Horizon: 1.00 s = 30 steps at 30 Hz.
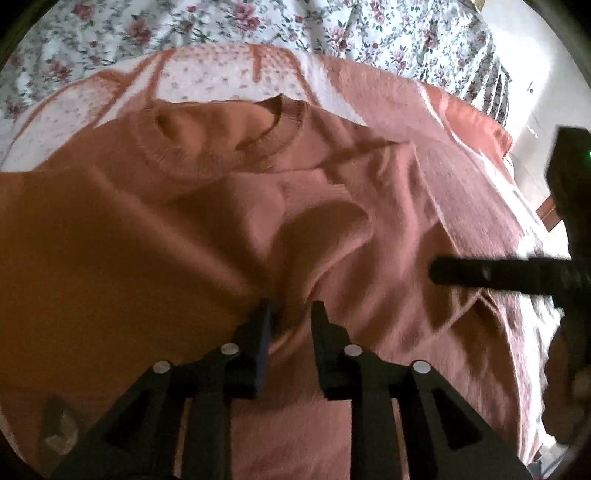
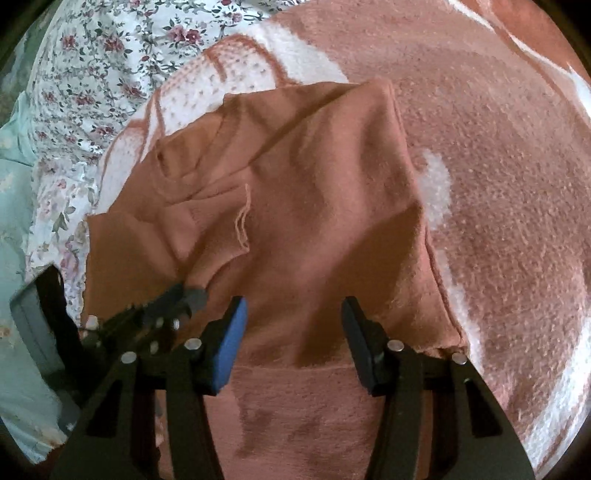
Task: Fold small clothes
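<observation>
An orange-brown knit sweater lies partly folded on a pink and white blanket, neck hole towards the far side. My left gripper is closed on a pinch of the sweater's cloth near its lower middle. In the right wrist view the sweater lies ahead, with a folded-in sleeve cuff. My right gripper is open and empty, just above the sweater's near hem. The left gripper shows at its left, gripping cloth. The right gripper's finger enters the left wrist view from the right.
A floral bedsheet lies beyond the blanket and also shows in the right wrist view. A pale green cloth lies at the far left. A white wall and floor show past the bed's right edge.
</observation>
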Motion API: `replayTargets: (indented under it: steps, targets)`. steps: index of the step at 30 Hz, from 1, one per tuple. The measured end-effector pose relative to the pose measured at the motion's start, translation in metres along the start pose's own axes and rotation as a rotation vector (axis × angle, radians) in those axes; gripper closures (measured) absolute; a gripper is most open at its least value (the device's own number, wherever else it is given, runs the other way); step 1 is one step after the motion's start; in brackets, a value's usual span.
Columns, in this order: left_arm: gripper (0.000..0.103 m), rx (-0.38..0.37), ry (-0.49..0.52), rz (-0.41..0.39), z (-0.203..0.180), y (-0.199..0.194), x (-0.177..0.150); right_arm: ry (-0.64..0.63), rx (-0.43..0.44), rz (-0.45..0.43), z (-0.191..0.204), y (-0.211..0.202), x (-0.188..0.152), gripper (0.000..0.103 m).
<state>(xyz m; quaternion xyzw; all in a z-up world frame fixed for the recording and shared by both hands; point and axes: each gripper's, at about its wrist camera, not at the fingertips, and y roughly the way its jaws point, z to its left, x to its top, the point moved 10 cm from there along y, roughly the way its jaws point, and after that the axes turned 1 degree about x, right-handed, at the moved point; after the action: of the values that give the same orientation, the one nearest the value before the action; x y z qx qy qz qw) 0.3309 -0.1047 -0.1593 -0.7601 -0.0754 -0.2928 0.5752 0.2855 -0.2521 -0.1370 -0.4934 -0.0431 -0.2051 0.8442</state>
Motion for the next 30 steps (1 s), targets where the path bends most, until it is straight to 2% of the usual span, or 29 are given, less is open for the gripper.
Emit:
replayTargets:
  steps: [3,4,6,11,14,16,18,19,23,25,26,28,30]
  targets:
    - [0.061,0.071,-0.023,0.002,0.032,-0.03,-0.018,-0.013,0.043,0.012,0.013,0.008,0.001,0.048]
    - [0.06,0.109,-0.043,0.003,0.049,-0.041,-0.026,-0.01,0.058,0.018,0.016,0.011,0.002,0.048]
    - [0.059,0.163,-0.08,0.008,0.077,-0.058,-0.038,0.006,0.088,0.024,0.023,0.02,0.006,0.047]
    - [0.059,0.386,-0.259,0.014,0.183,-0.092,-0.066,0.054,0.102,0.003,0.025,0.041,0.021,0.043]
    - [0.059,0.453,-0.384,-0.004,0.236,-0.103,-0.076,0.057,0.126,-0.008,0.037,0.05,0.03,0.043]
    - [0.056,0.452,-0.44,-0.01,0.257,-0.099,-0.077,0.019,0.133,-0.037,0.05,0.053,0.035,0.043]
    - [0.055,0.433,-0.475,-0.028,0.267,-0.095,-0.071,-0.013,0.117,-0.029,0.059,0.059,0.038,0.08]
    - [0.055,0.435,-0.477,-0.033,0.267,-0.091,-0.066,-0.019,0.119,-0.022,0.062,0.058,0.037,0.094]
    - [0.055,0.438,-0.474,-0.052,0.269,-0.089,-0.053,-0.065,0.144,-0.116,0.074,0.001,0.046,0.095]
    - [0.055,0.432,-0.476,-0.057,0.268,-0.086,-0.05,-0.079,0.098,-0.179,0.059,-0.033,0.049,0.095]
    - [0.056,0.429,-0.479,-0.058,0.267,-0.084,-0.049,-0.079,0.044,-0.186,0.043,-0.04,0.049,0.095]
    - [0.058,0.432,-0.486,-0.056,0.267,-0.081,-0.049,-0.059,-0.02,-0.14,0.016,-0.033,0.043,0.095]
    - [0.061,0.421,-0.497,-0.064,0.265,-0.081,-0.047,-0.006,-0.033,-0.091,-0.005,-0.019,0.035,0.095]
